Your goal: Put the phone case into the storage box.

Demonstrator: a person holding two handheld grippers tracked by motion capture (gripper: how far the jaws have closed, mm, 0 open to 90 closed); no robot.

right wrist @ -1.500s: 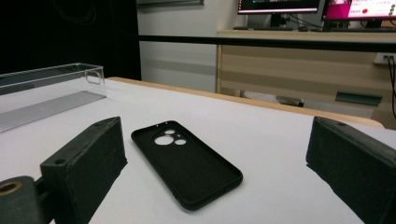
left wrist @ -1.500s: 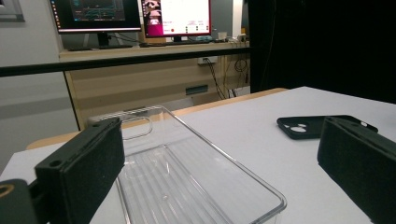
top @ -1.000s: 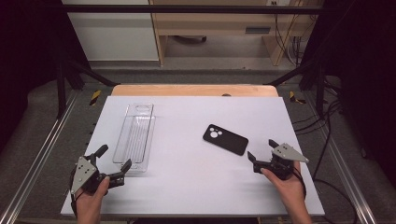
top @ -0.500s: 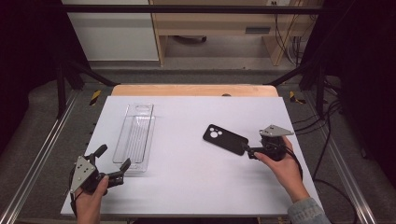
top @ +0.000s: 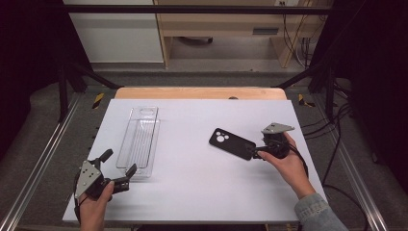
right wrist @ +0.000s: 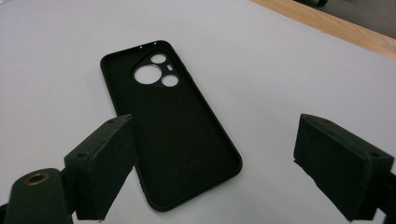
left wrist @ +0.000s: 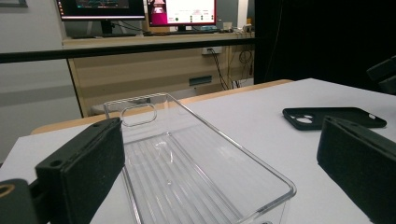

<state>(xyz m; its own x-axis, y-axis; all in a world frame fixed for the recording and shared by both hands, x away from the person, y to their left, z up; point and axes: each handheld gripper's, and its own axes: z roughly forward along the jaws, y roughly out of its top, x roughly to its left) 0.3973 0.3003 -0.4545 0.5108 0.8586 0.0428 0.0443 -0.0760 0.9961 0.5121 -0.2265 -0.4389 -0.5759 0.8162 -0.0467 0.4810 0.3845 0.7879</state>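
This looks like a lab set up for recording work rather than a home or shop. The white tabletop (top: pixel 192 192) sits inside a metal frame of aluminium rails (top: pixel 33 178) with black curtains (top: pixel 380 72) at the sides, and loose cables (top: pixel 337 144) trail down to the grey floor. Beyond it stands a plain wooden bench (left wrist: pixel 154 70) carrying lit monitors (left wrist: pixel 180 11) and more wiring.
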